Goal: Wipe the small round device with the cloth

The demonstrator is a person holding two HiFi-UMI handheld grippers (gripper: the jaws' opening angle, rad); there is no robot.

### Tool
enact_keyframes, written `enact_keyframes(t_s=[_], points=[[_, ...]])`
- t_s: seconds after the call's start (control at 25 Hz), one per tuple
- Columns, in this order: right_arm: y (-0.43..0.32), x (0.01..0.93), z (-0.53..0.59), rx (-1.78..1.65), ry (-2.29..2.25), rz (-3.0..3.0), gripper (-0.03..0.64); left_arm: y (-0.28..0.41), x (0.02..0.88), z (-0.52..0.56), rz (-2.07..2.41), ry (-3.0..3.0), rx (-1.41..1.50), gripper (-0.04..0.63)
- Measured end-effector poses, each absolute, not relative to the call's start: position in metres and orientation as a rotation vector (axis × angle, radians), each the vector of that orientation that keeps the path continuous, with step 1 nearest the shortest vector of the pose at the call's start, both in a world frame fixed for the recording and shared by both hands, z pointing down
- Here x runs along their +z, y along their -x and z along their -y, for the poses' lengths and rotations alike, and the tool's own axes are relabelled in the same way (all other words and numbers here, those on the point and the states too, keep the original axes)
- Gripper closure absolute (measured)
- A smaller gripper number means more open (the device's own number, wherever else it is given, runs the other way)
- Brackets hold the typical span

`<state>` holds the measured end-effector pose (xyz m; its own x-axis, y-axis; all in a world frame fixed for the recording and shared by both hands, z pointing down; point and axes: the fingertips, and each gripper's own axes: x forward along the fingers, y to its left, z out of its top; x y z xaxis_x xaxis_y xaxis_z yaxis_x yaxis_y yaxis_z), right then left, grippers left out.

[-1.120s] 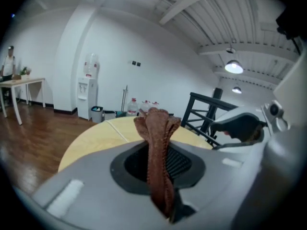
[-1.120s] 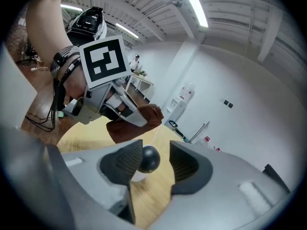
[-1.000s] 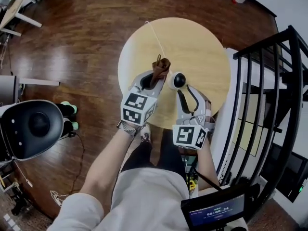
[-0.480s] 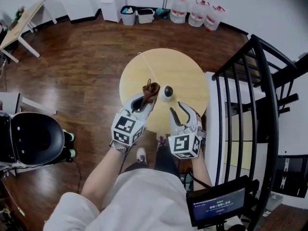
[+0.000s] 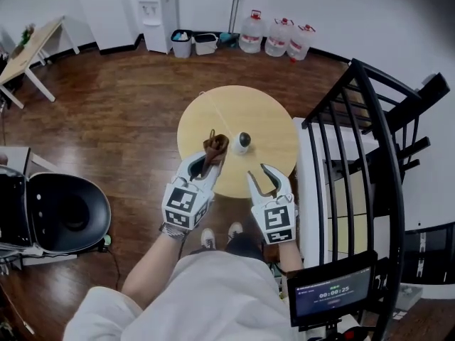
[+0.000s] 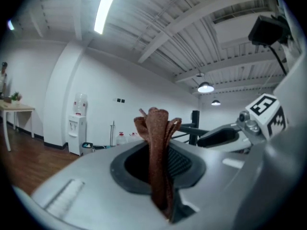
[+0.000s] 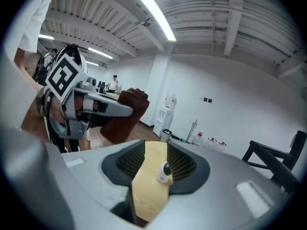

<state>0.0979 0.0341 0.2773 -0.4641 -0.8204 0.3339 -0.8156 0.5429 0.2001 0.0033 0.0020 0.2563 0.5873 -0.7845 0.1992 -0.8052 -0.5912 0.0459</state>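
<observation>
Left gripper (image 5: 202, 168) is clamped on the brown cloth (image 5: 214, 146), which stands bunched above the jaw tips over the near left part of the round table (image 5: 277, 116). Just right of the cloth, the small round device (image 5: 243, 142) sits upright near the table's middle, touched by neither gripper. My right gripper (image 5: 261, 178) hangs by the near edge, jaws apart with nothing between them, looking straight at the device. I judge the device light enough to slide or tip, so I would steady its base with the right jaws, then rub the cloth's loose end gently over the dome, keeping the hard tips off it.
</observation>
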Motion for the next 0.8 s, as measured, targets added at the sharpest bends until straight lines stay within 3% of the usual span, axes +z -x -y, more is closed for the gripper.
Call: enact_keyframes(t_s=[0.28,0.56,0.8], points=[[-0.122,0.260,-0.023,0.083,-1.418,2.436,0.505,-0.003,0.255,-0.003,1.449,-2.782,0.436,0.532],[-0.150,0.244,-0.013,0.037,-1.422,2.489,0.526,-0.012,0.239,0.014,1.490,-2.705,0.362,0.555],[-0.168,0.232,0.002,0.068,-1.469,2.539,0.608,-0.014,0.232,0.023,1.461,-2.720,0.319,0.555]])
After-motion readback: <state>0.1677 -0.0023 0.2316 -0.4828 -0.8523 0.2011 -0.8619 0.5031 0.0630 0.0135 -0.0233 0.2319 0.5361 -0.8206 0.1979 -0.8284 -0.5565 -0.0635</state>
